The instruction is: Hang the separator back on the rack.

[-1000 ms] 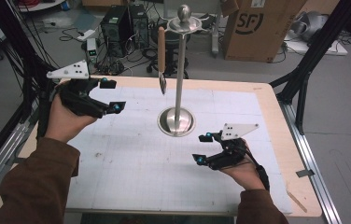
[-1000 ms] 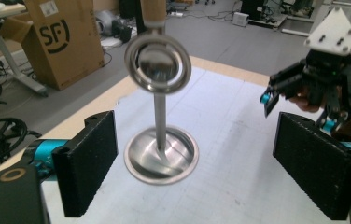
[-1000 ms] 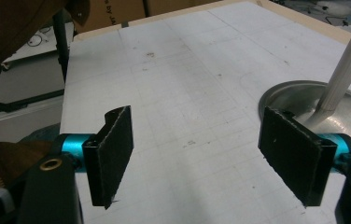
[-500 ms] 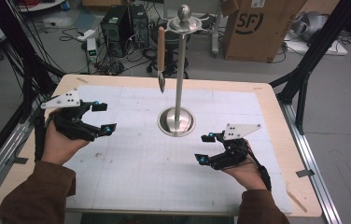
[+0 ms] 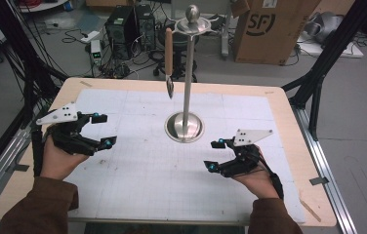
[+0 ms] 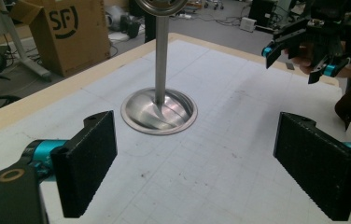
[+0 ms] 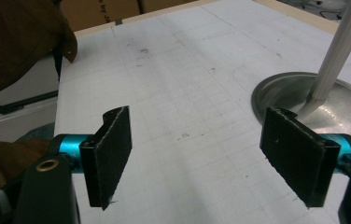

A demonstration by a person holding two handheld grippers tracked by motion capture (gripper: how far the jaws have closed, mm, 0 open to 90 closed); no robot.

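Observation:
A steel stand [image 5: 186, 97] with a round base [image 5: 185, 127] rises from the middle of the white gridded mat [image 5: 172, 165]. A utensil with a wooden handle [image 5: 169, 53] hangs from the stand's top, its metal end pointing down. My left gripper [image 5: 102, 130] hovers low over the mat's left side, open and empty, aimed toward the stand base [image 6: 158, 112]. My right gripper [image 5: 214, 155] rests low at the mat's right, open with nothing between its pads [image 7: 110, 151]. The base [image 7: 313, 100] lies just beyond its right jaw.
The mat lies on a wooden table [image 5: 289, 126] with a metal frame. Behind the table, on the floor, stand a cardboard box [image 5: 274, 29], computer cases [image 5: 128, 24] and cables. Black frame posts [image 5: 328, 63] rise at both sides.
My left gripper has come down and toward the near side of the table, settling low over the mat's left part. The right gripper has stayed where it was.

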